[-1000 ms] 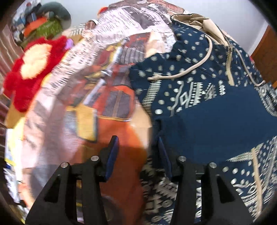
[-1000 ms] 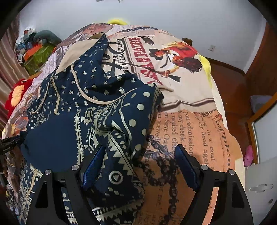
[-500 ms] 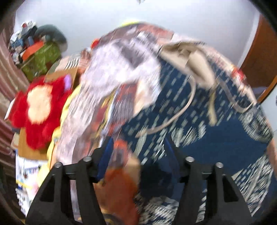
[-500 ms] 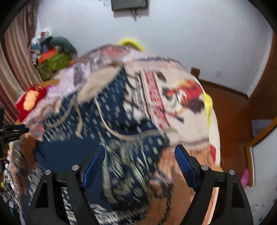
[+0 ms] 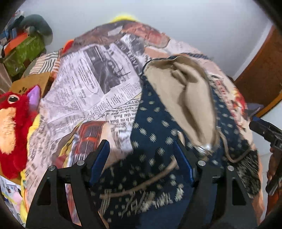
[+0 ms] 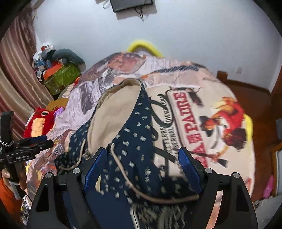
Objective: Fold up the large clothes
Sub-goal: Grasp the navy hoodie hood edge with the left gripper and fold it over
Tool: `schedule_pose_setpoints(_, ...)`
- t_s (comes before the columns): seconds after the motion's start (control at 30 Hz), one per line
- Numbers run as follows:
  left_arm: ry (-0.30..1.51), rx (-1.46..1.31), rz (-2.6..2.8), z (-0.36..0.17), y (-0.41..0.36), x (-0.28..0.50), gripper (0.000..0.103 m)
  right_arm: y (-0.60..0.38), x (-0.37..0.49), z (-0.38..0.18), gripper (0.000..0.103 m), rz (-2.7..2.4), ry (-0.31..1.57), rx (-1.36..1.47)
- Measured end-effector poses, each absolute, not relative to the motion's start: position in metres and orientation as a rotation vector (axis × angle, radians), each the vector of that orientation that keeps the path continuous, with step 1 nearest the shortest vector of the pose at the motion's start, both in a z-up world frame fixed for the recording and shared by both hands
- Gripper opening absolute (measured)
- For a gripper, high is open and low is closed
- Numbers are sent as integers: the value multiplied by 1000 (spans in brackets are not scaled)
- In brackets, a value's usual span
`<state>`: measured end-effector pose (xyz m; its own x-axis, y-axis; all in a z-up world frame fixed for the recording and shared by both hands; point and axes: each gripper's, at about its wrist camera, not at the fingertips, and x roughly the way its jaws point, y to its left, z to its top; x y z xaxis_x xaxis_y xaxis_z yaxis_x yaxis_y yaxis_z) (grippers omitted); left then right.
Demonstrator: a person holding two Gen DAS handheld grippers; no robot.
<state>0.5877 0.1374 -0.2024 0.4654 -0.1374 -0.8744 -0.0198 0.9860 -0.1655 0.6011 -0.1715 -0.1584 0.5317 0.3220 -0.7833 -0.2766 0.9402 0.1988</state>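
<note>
A navy hoodie with pale dots and geometric bands lies spread on the bed, its beige-lined hood at the far end. My left gripper hovers over the hoodie's left shoulder area below the hood. Its jaws are opening and the pads press on nothing; cloth only shows beneath them. My right gripper stands open above the hoodie beside the hood, with a beige drawstring running under it. Each gripper shows in the other's view, the left gripper and the right gripper.
A printed blanket covers the bed. A red plush toy and a green box under piled things sit at the left. A striped curtain hangs at the left, wooden floor lies to the right, and a screen hangs on the wall.
Both grippers have lifted and travelled up the hoodie toward the hood. The left jaws have spread wider and no longer sit at the hoodie's side edge. The right jaws kept their width.
</note>
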Motion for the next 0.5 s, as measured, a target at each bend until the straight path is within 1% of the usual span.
schedule_pose_setpoints(0.1,1114,-190,-77,-226,136,612,73,-157,624,-182,80,367,987,48)
schedule_pose_setpoints(0.23,1123,-254,-107,-249,133,634,73,-149,651,-208,67,382,1020,101)
schedule_pose_setpoints(0.3,1113,-286,-108,-255,132,640,72,-149,661,-219,59,374,1041,133)
schedule_pose_setpoints(0.33,1109,-321,-124,-258,132,642,65,-150,665,-224,51,372,1052,157)
schedule_pose_setpoints(0.37,1106,-352,-146,-259,132,643,54,-153,667,-228,47,377,1048,191)
schedule_pose_setpoints(0.4,1102,-372,-159,-259,131,643,50,-155,668,-229,44,390,1034,228)
schedule_pose_setpoints(0.43,1094,-384,-162,-257,130,643,39,-156,668,-229,33,404,1030,248)
schedule_pose_setpoints(0.47,1090,-388,-164,-255,129,642,25,-157,669,-229,23,413,1033,260)
schedule_pose_setpoints(0.5,1090,-380,-164,-252,126,640,19,-157,668,-228,20,420,1034,273)
